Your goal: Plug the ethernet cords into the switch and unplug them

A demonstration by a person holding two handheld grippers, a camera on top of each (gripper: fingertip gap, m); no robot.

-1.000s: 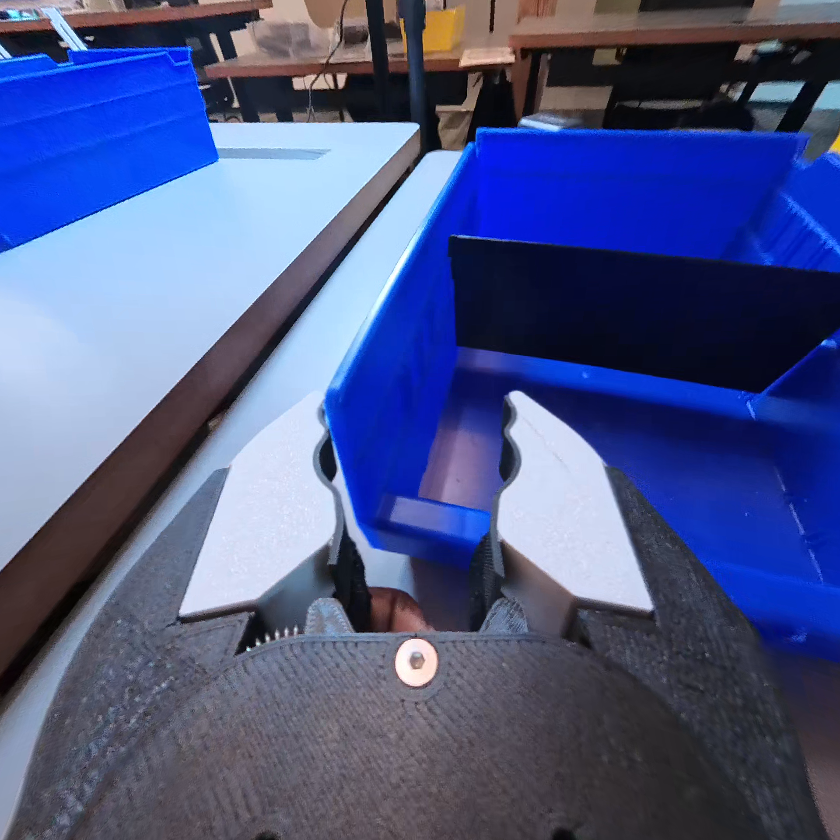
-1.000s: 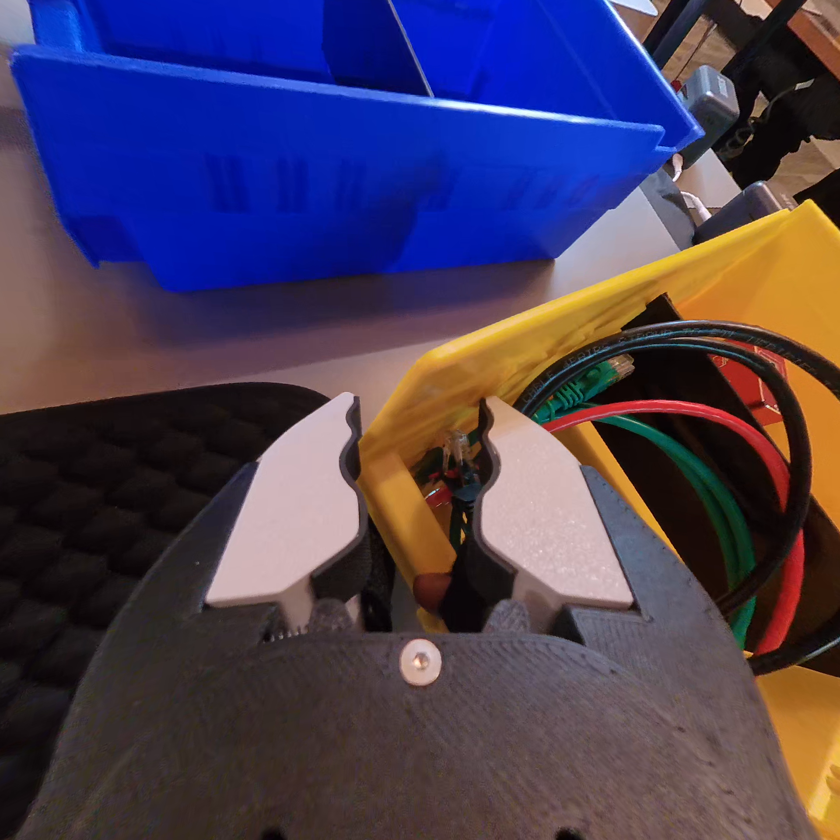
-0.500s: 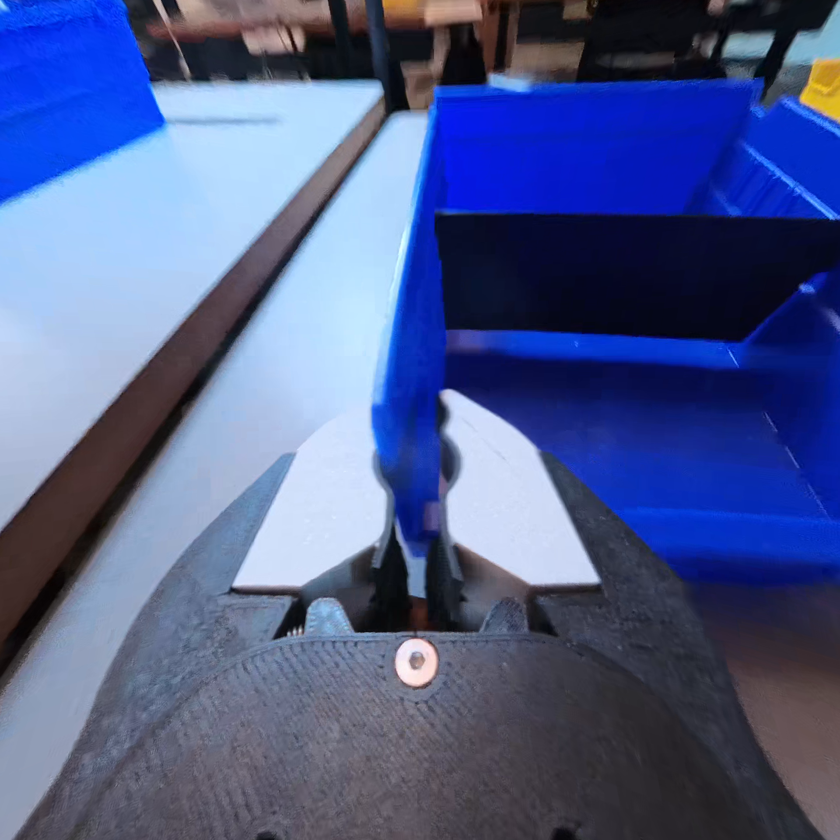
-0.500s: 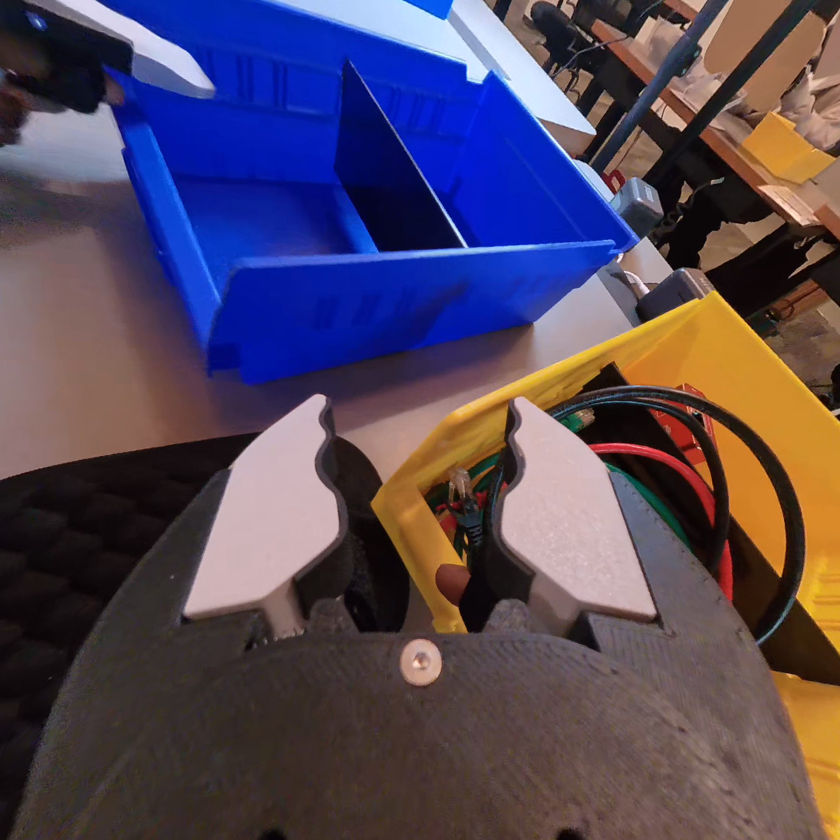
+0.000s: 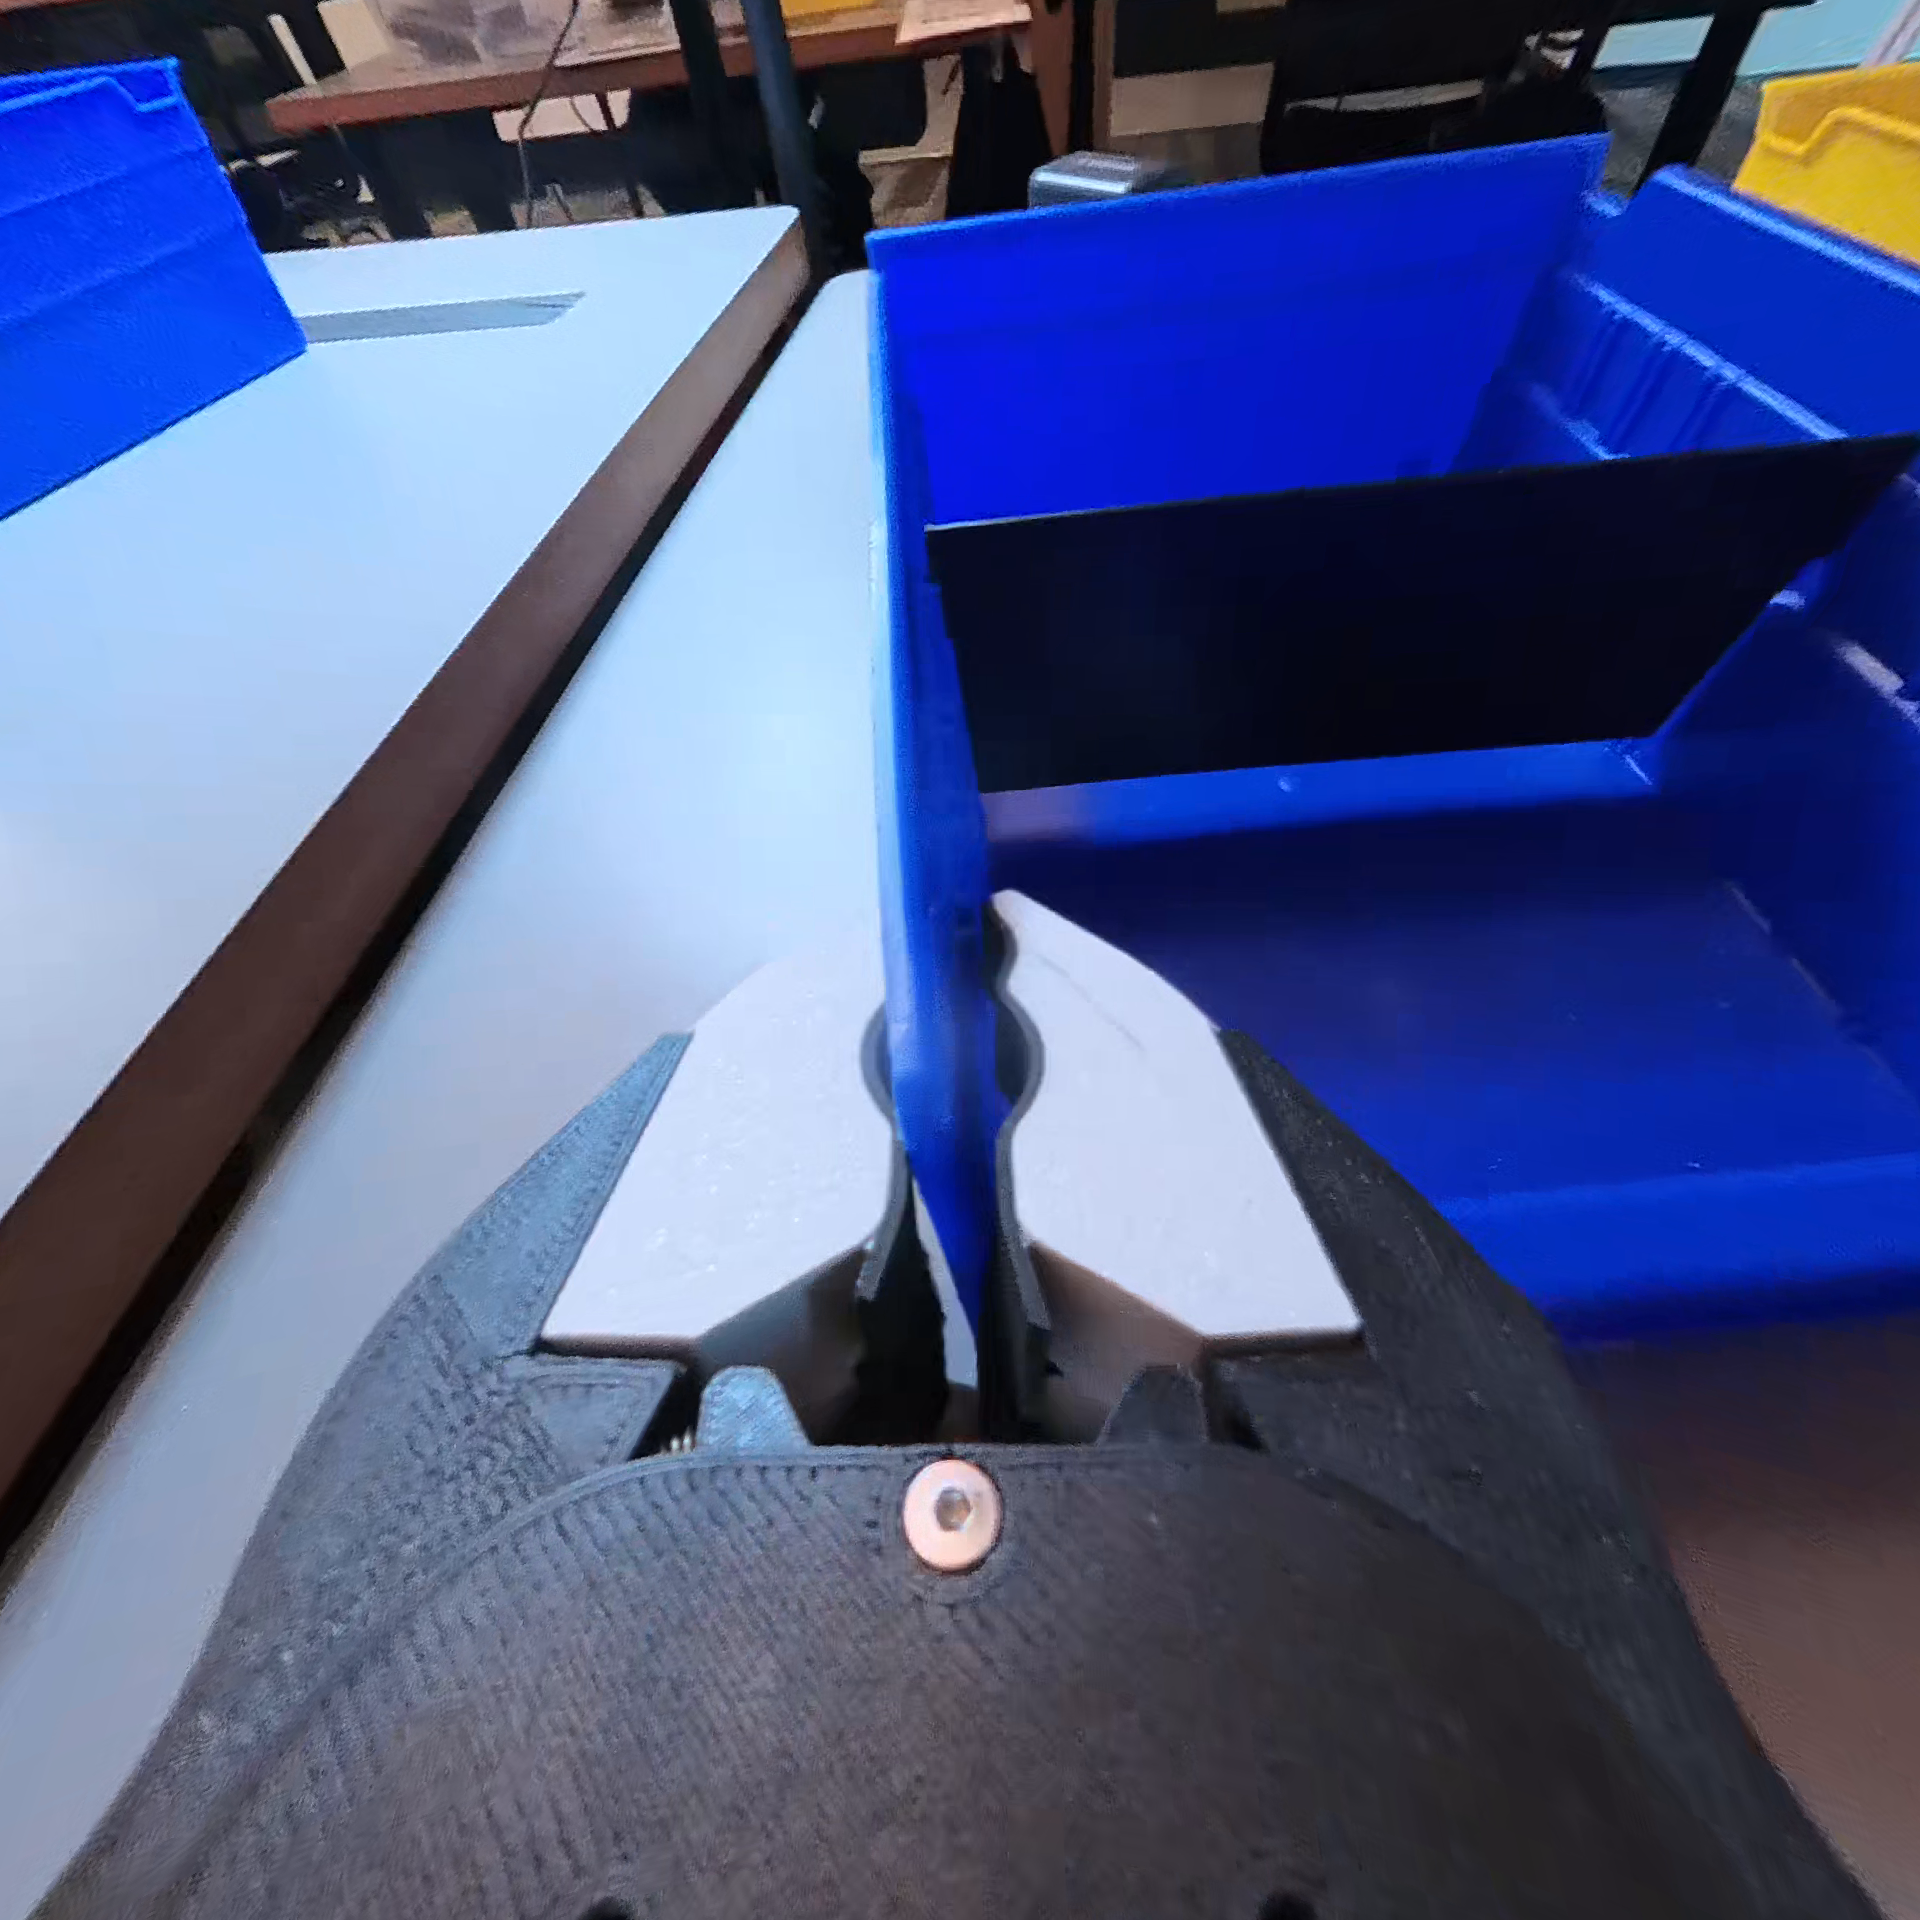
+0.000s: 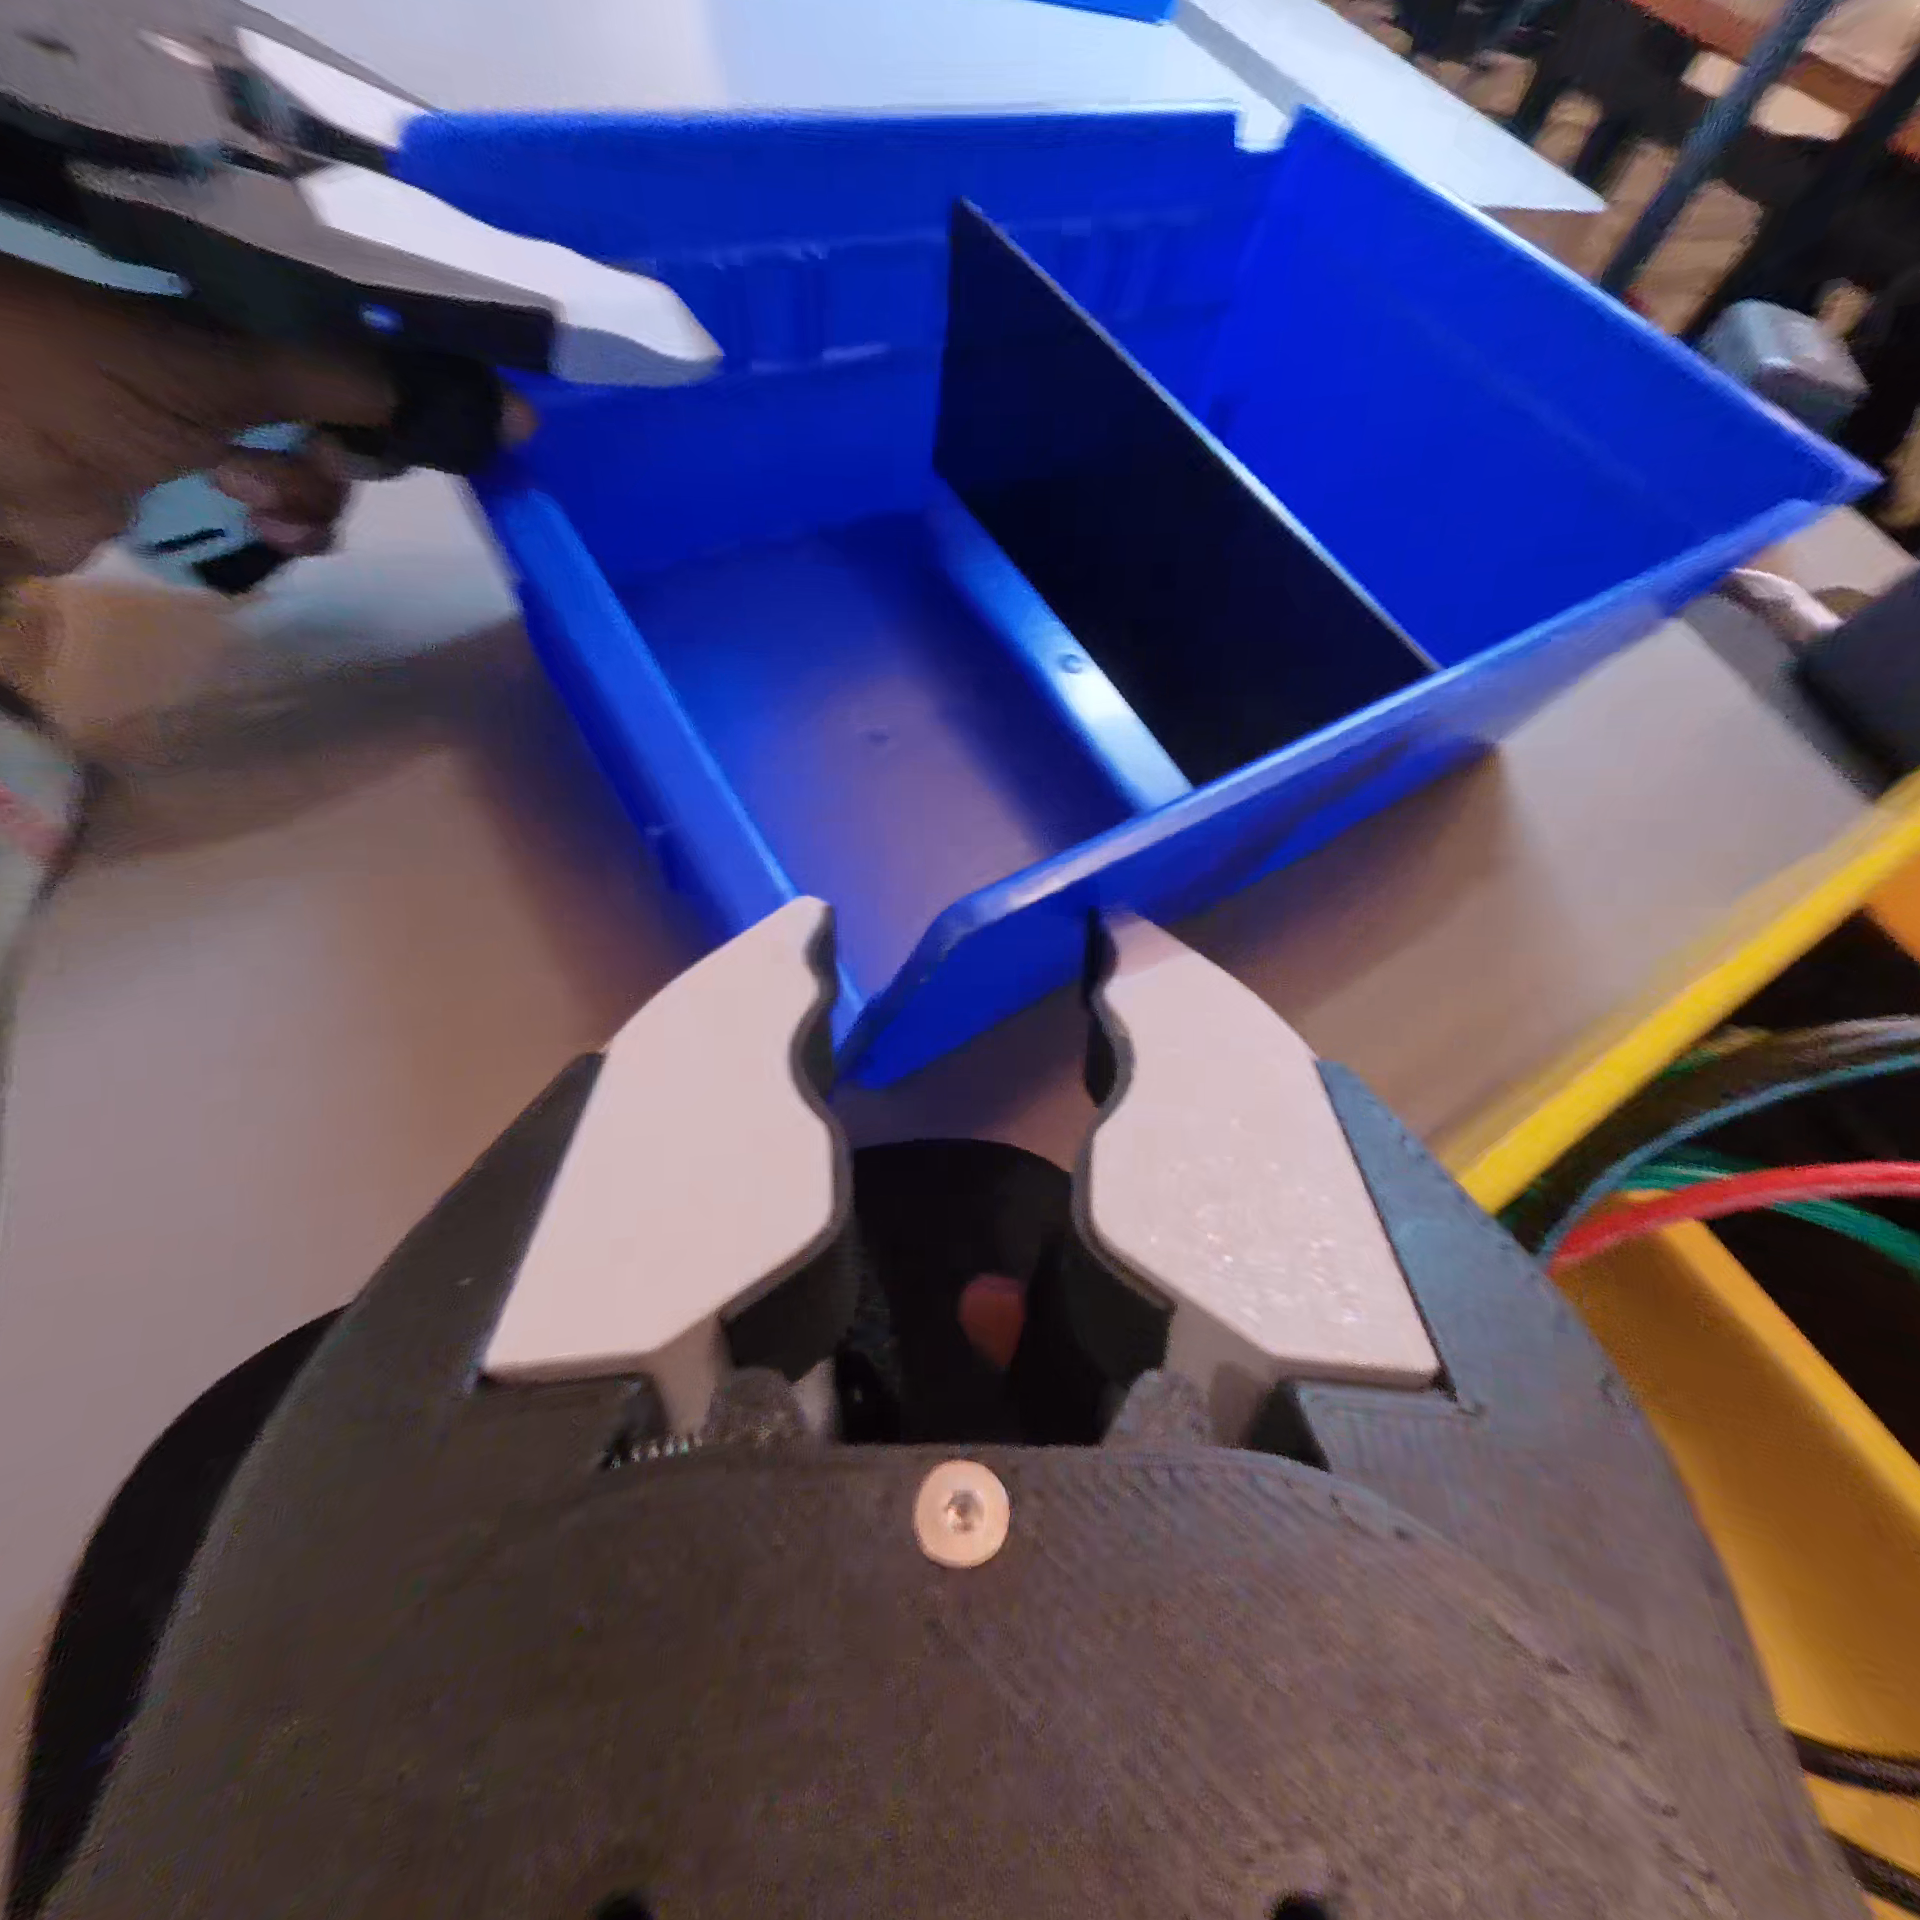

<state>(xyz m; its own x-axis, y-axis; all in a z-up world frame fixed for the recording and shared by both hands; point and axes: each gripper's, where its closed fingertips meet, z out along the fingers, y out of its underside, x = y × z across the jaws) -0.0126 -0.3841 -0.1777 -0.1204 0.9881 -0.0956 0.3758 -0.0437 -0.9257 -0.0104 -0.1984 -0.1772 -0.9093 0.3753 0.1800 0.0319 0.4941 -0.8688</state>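
Clamping the blue bin's side wall, the left tongs hold it; the right tongs gape at its near corner. Cords lie in the yellow bin; no switch shows. Setup, likely: next, grip and shift the bin.

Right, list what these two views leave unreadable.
- Switch: in neither view, so its whereabouts are unknown.
- Cords in the yellow bin: right wrist view, cut off by the frame edge; no plug ends show.
- Blue bin far compartment floor: both views, hidden by the black divider.
- Left gripper pads: hidden behind the bin wall they clamp.
- Right gripper: open, holding nothing.
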